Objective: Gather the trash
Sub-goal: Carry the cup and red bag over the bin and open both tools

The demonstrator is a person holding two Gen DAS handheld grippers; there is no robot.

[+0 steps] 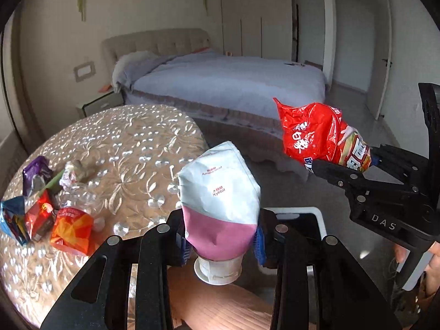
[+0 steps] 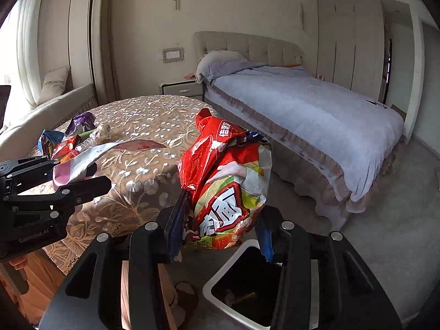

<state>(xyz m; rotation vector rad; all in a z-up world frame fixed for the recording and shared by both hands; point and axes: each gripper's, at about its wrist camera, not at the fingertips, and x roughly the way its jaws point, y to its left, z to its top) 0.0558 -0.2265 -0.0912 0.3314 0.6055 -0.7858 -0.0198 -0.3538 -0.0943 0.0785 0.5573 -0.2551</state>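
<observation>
My left gripper (image 1: 221, 243) is shut on a pale blue and pink squeeze tube (image 1: 220, 200) with a white cap, held above the table edge; the tube also shows in the right wrist view (image 2: 82, 162). My right gripper (image 2: 220, 231) is shut on a crumpled red snack bag (image 2: 225, 181), held in the air above a white-rimmed trash bin (image 2: 209, 288). The red bag also shows in the left wrist view (image 1: 321, 134). Several wrappers (image 1: 46, 214) lie in a pile on the round table (image 1: 132, 148).
The table has an embroidered beige cloth. A bed (image 2: 316, 110) with a pale blue cover stands behind it, with a nightstand (image 2: 181, 88) beside it. A sofa (image 2: 46, 110) is at the left. Grey carpet surrounds the bin. A wooden stool (image 1: 220, 308) is below my left gripper.
</observation>
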